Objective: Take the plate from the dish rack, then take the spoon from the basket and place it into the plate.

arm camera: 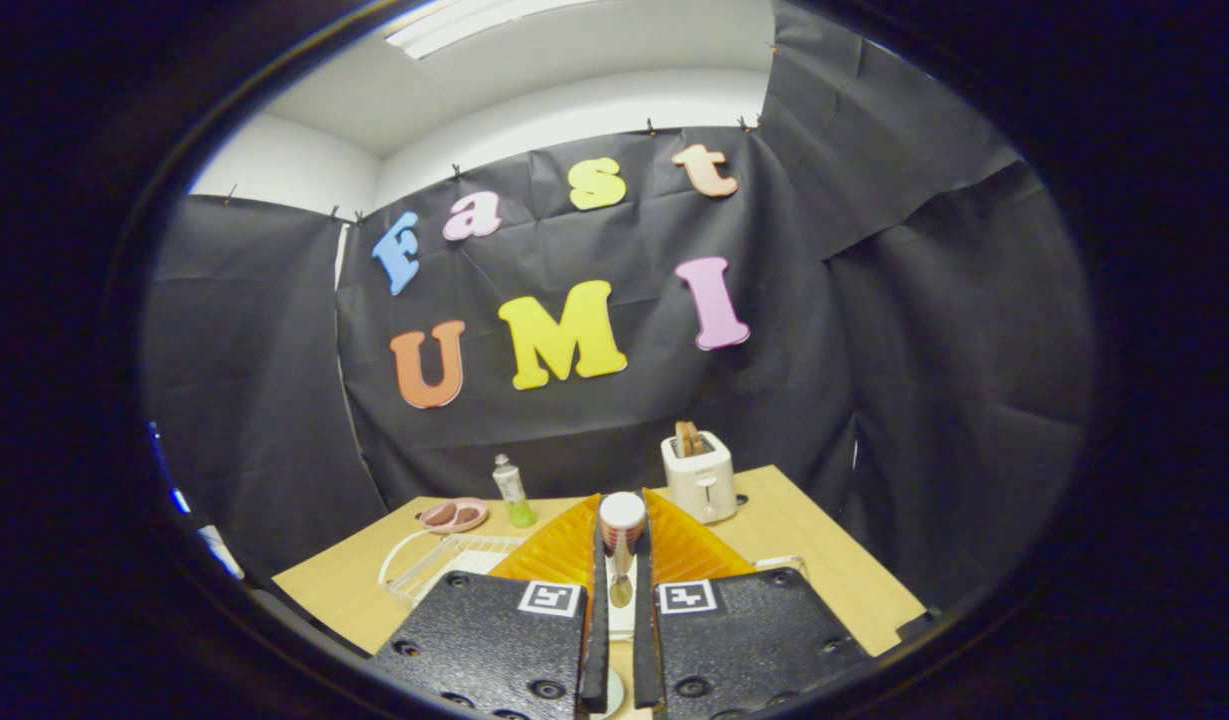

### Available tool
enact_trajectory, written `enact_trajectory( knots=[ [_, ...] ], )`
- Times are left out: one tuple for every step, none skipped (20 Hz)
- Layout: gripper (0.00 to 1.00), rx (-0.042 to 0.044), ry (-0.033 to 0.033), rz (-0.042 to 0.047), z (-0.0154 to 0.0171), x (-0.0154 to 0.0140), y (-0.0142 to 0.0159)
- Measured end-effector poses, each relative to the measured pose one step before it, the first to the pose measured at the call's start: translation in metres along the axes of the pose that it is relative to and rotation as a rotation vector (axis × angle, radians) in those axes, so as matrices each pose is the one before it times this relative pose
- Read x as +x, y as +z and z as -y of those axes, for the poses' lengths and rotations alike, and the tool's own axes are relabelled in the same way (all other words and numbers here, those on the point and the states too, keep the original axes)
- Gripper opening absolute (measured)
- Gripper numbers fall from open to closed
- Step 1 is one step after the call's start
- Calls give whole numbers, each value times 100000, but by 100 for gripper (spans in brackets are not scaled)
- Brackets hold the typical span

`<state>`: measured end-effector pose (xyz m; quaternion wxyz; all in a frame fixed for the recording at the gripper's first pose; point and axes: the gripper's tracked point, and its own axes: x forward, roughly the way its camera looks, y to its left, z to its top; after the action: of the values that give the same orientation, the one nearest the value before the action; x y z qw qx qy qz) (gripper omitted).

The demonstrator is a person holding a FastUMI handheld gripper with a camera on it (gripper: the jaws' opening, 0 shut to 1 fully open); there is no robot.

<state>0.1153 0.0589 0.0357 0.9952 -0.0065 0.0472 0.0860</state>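
Between the tongs (622, 560), pressed tight, the spoon (622, 535) (handle up).

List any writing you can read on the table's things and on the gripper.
No text can be read.
On the gripper, shut on the spoon: two square markers, patterns without words.
On the bottle: label too small to read.
On the toaster: no writing visible.
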Motion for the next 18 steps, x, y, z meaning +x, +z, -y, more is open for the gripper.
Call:
enact_trajectory(
  knots=[
    [15, 1107, 903, -2732, -1235, -37, -1492],
    [15, 590, 2317, -2569, -1478, 149, -1618],
    [15, -108, 2584, -3255, -1530, 337, -1906],
    [15, -506, 2153, -3720, -1359, 504, -1940],
    [15, -451, 1375, -3635, -1171, 635, -1974],
    [15, -467, 1191, -3347, -983, 705, -1819],
    [15, -638, 1280, -3146, -938, 812, -1665],
    [15, 27, 815, -3294, -813, 848, -1535],
    [15, -399, 1428, -3083, -691, 941, -1382],
    [15, -213, 756, -2923, -358, 656, -1046],
    [15, -298, -425, -2407, -31, 616, -916],
    [15, -372, -953, -1270, 101, 569, -503],
    [16, 393, 1016, 1208, 57, -146, 37],
    [16, 849, -677, -224, 52, 244, -262],
    [18, 500, -502, -1097, 406, -126, -203],
    [20, 1492, -749, -1141, 408, -318, -158],
    [21, 1832, -141, -1040, 378, -396, 6],
    [22, 1347, -90, -1301, 294, -208, -110]
  ],
)
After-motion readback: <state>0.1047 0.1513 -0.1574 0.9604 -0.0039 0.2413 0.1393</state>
